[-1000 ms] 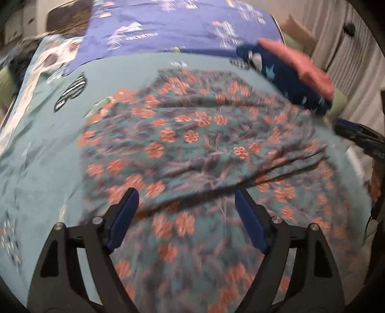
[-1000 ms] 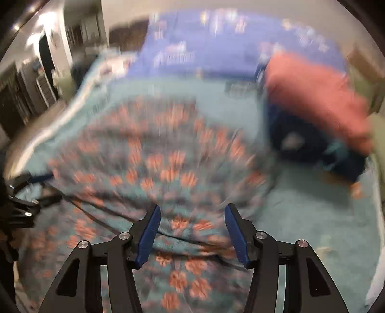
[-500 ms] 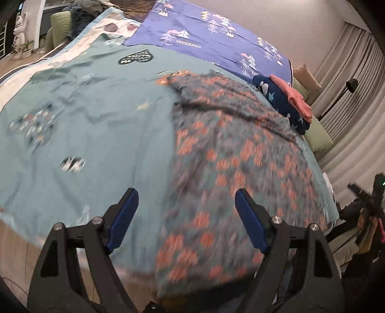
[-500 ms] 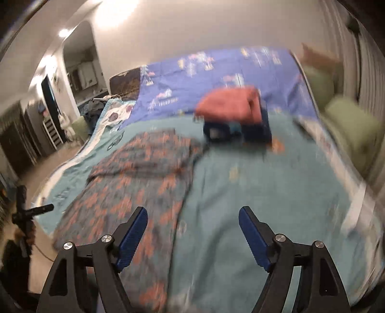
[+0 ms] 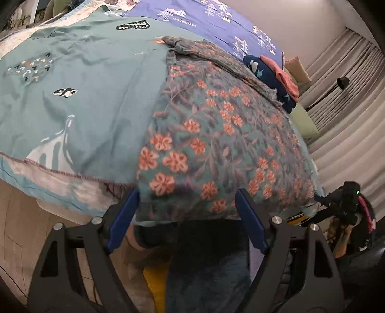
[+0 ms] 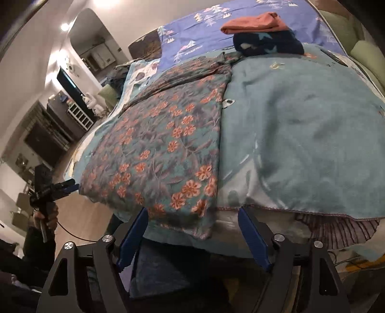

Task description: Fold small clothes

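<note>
Left wrist view: the left tool (image 5: 186,216) hangs just off the near edge of the bed (image 5: 72,192), its blue fingers (image 5: 122,216) spread wide with nothing pinched between them. The floral garment (image 5: 216,134), teal with orange flowers, lies spread flat on the teal bedspread (image 5: 84,84); its near hem droops over the bed's edge right in front of the fingertips, and I cannot tell whether they touch the cloth. At the far end of the garment sits a folded pile, a navy star-print piece (image 5: 269,77) with a coral piece (image 5: 284,74) on top, near the blue tree-print sheet (image 5: 204,16). The right tool (image 5: 320,198) shows at the right edge, close to the garment's other near corner. Grey curtains (image 5: 349,101) hang behind.

Right wrist view: the right tool (image 6: 192,231) also sits low by the bed's near edge; its jaws have just been closing a little but stand apart, gripping nothing. The garment's (image 6: 163,144) right corner hangs down between and just beyond the fingertips. The navy (image 6: 267,44) and coral (image 6: 255,21) pieces rest stacked at the far side. At the left a hand (image 6: 48,216) holds the left tool (image 6: 72,186) next to the garment's left corner.
</note>
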A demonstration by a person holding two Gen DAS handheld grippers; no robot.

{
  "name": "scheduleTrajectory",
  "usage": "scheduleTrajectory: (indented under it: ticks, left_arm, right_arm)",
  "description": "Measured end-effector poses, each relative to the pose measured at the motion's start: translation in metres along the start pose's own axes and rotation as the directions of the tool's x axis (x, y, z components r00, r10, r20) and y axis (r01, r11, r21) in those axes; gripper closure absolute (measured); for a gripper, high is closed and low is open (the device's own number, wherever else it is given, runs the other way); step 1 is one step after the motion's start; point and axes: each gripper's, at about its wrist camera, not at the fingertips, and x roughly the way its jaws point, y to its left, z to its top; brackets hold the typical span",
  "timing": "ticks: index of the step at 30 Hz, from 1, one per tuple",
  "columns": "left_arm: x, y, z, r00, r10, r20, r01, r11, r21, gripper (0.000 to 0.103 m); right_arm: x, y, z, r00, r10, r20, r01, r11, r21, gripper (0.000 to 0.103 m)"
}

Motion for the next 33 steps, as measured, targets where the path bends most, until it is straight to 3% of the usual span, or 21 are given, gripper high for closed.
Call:
scheduleTrajectory:
  ticks: [2,4,7,10,17,23,24,33]
  left_arm:
    - [0.003,0.0,-0.004,1.0,0.006,-0.013,-0.006,1.0,0.007,0.02]
    - [0.006,0.0,-0.007,1.0,0.005,-0.024,-0.004,1.0,0.015,0.021]
    - [0.008,0.001,-0.01,0.999,0.017,-0.028,-0.016,0.999,0.03,0.021]
    - [0.009,0.003,-0.011,0.999,0.022,-0.028,-0.02,0.999,0.042,0.021]
    - [0.01,0.014,-0.015,1.0,-0.008,0.006,0.008,1.0,0.012,0.023]
    - [0.006,0.023,-0.019,0.999,0.045,0.03,-0.046,0.998,0.039,0.075]
    - [0.003,0.024,-0.02,0.999,0.039,0.034,-0.041,0.998,0.042,0.092]
    - [-0.02,0.008,-0.014,0.992,0.032,0.122,-0.042,0.996,0.083,0.096]
  right_arm:
    - [0.007,-0.003,0.001,1.0,0.021,-0.009,-0.021,1.0,0.021,0.049]
    - [0.014,-0.003,-0.003,0.999,0.04,-0.014,-0.04,0.999,0.03,0.072]
    - [0.024,-0.004,-0.005,0.999,-0.005,-0.041,0.006,0.999,0.037,0.096]
    - [0.02,-0.009,-0.005,0.999,0.035,-0.021,-0.034,0.996,0.077,0.097]
    - [0.018,-0.011,-0.005,1.0,0.02,-0.023,-0.018,0.997,0.077,0.097]
    - [0.018,-0.007,-0.004,0.999,-0.001,-0.032,0.002,0.998,0.058,0.097]
    - [0.019,-0.006,-0.004,0.999,-0.006,-0.034,0.008,0.999,0.054,0.097]
    - [0.012,-0.004,0.0,1.0,-0.019,-0.005,0.019,0.997,0.073,0.098]
